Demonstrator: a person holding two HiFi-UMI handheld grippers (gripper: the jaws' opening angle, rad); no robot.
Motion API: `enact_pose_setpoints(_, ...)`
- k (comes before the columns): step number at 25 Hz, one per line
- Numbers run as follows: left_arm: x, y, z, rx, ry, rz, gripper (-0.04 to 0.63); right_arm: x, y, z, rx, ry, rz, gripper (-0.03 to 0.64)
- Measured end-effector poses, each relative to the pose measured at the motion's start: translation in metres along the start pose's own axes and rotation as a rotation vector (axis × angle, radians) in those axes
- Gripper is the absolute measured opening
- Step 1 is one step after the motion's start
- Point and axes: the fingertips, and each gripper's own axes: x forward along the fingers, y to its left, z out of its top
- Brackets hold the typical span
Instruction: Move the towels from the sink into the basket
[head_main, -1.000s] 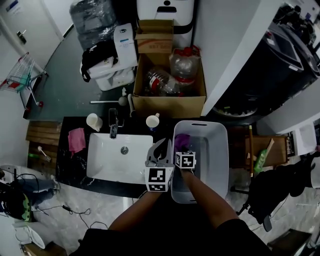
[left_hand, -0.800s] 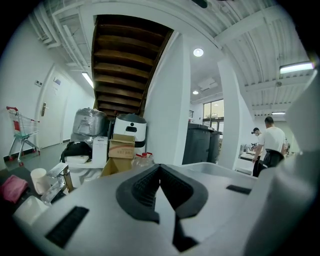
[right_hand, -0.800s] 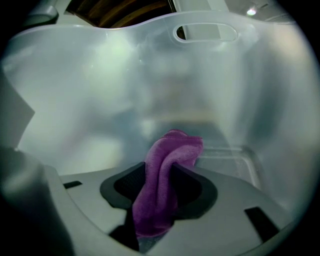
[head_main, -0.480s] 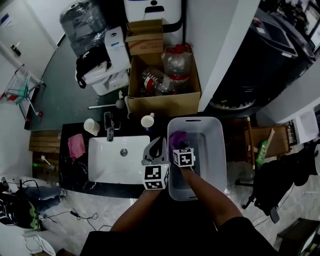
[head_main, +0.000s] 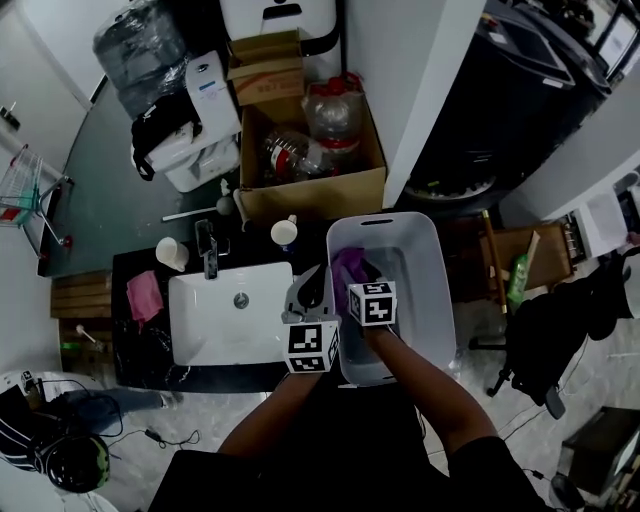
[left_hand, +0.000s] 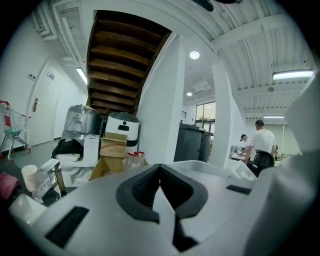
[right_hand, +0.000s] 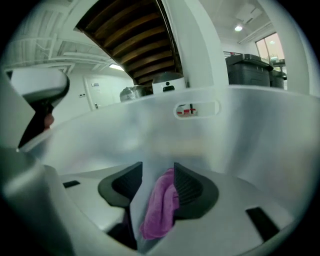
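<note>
Right gripper (right_hand: 157, 167): reaching into the white basket (head_main: 432, 270), jaws just opening and now standing apart. Purple towel (right_hand: 160, 210): lying in the basket between those jaws, touching one pad only. Left gripper (left_hand: 160, 167): jaws resting together, holding nothing.

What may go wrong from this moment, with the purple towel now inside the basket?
The jaws of the right gripper have just been opening, but the purple towel lies between them against one pad; it may cling and be pulled out of the basket. The pink towel lies on the counter beside the sink, not in it, so it may be overlooked. Reaching for it, the left gripper might knock the cup near the tap.
</note>
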Motion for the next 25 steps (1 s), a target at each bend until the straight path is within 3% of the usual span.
enact_pose_setpoints(8,-0.011,-0.004,0.004,0.018,-0.015,0.075,0.012,-0.06,0.014,0.048,-0.126,-0.166,0.055,0.193)
enact_pose_setpoints(17,-0.031,-0.013,0.014,0.058,-0.062,0.162,0.012,-0.102,0.011,0.047,-0.189,-0.21,0.148,0.049)
enact_pose_setpoints(21,-0.039,-0.01,0.016,-0.008,-0.084,0.144,0.012,-0.117,0.01,0.046,-0.199,-0.245,0.168,0.021)
enact_pose_setpoints(25,-0.042,-0.023,0.023,0.042,-0.099,0.136,0.012,-0.127,0.007,0.053,-0.208,-0.281,0.173,0.018)
